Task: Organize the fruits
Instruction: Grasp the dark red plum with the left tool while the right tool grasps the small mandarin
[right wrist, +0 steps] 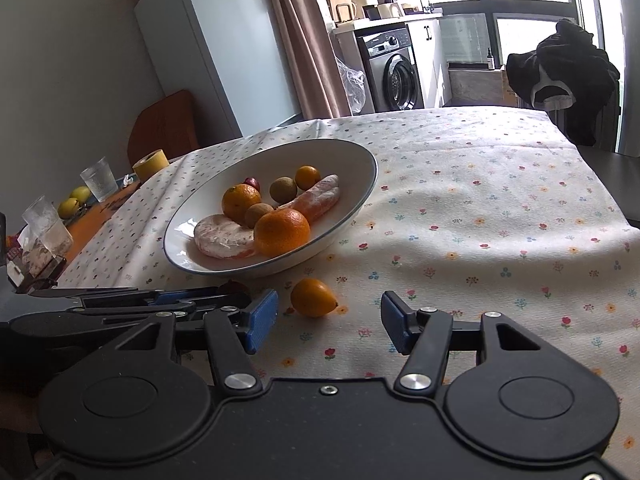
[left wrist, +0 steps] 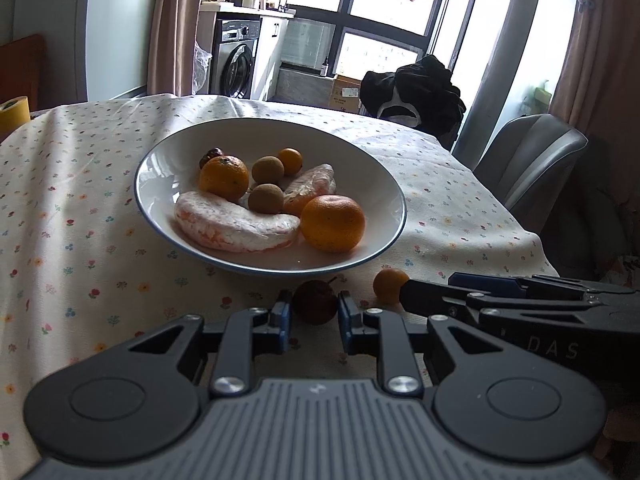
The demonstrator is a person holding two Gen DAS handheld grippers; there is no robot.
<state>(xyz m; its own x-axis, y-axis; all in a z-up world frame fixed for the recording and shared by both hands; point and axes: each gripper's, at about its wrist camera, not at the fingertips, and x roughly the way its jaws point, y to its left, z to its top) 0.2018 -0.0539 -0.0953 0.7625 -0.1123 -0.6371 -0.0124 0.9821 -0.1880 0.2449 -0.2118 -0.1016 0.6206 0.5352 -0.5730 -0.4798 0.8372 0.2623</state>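
On the floral tablecloth (left wrist: 80, 208), one white bowl (left wrist: 360, 184) with a blue rim, holding: two mandarins, the nearer (left wrist: 333, 223) at the front right; two pale peeled citrus segments, the larger (left wrist: 234, 222) at the front left; two brown longan-like fruits, one (left wrist: 266, 198) at the centre; one small kumquat (left wrist: 290, 161) at the back; one dark red fruit (left wrist: 211, 155) at the far left edge of the pile.

Loose on the cloth, just before the bowl: one small orange kumquat (right wrist: 313, 297) and one dark red fruit (left wrist: 315, 301).

Left gripper (left wrist: 314, 316): blue-padded fingers set narrow on either side of the dark red fruit; whether the pads touch it cannot be told.

Right gripper (right wrist: 329, 319): fingers spread wide, the loose kumquat just ahead of the gap, nearer the left finger, apart from both.

Writing: "DAS" in grey letters on the right gripper's body, seen from the left wrist view.

Room: washing machine (right wrist: 394, 74) under a counter, brown curtain (right wrist: 304, 40), tall window (left wrist: 384, 20), dark garment (left wrist: 416, 92) over a chair back, grey chair (left wrist: 528, 160). Left of the cloth: yellow tape roll (right wrist: 151, 163), two glass tumblers, one (right wrist: 98, 178) beside two yellow-green fruits.
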